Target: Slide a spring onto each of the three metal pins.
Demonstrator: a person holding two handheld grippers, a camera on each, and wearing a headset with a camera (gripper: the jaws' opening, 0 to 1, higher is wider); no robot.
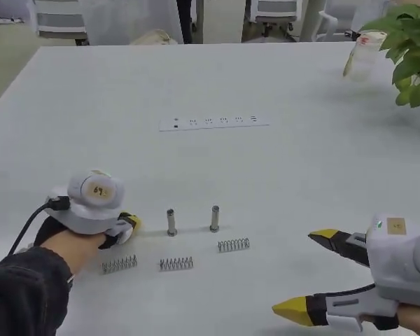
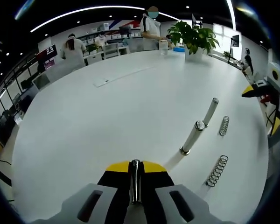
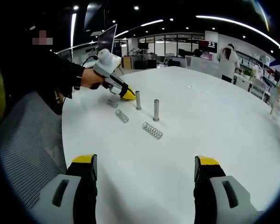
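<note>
- At the table's left edge, what's the left gripper (image 1: 131, 224) doing?
- It's clenched on one metal pin (image 2: 136, 182). The left gripper view has it upright between the yellow tips. A hand and a dark sleeve sit behind the gripper. I can't tell whether that pin's base touches the table.
- Pin count?
- Three. One is gripped and two stand upright on the white table (image 1: 280, 168). The left standing pin (image 1: 171, 222) is just right of the left gripper. The right standing pin (image 1: 214, 218) is near it, and the two are not touching.
- Springs?
- Three, all lying flat on the table, in a rough row on the near side of the pins. The left spring (image 1: 119, 264) is just beside the left gripper, on the near side. The middle spring (image 1: 176, 263) lies in front of the left standing pin. The right spring (image 1: 233, 244) lies in front of the right standing pin and slightly right of it. Each spring is apart from the pins.
- Right gripper?
- The right gripper (image 1: 306, 271) is at lower right in the head view, with its jaws spread wide and released. It's well apart from the springs and points toward them.
- Anything else?
- One outlet strip (image 1: 213, 122) sits flat mid-table behind the pins. There's one clear container (image 1: 364, 56) at the far right. One leafy plant (image 1: 409, 56) is just beside it at the corner.
</note>
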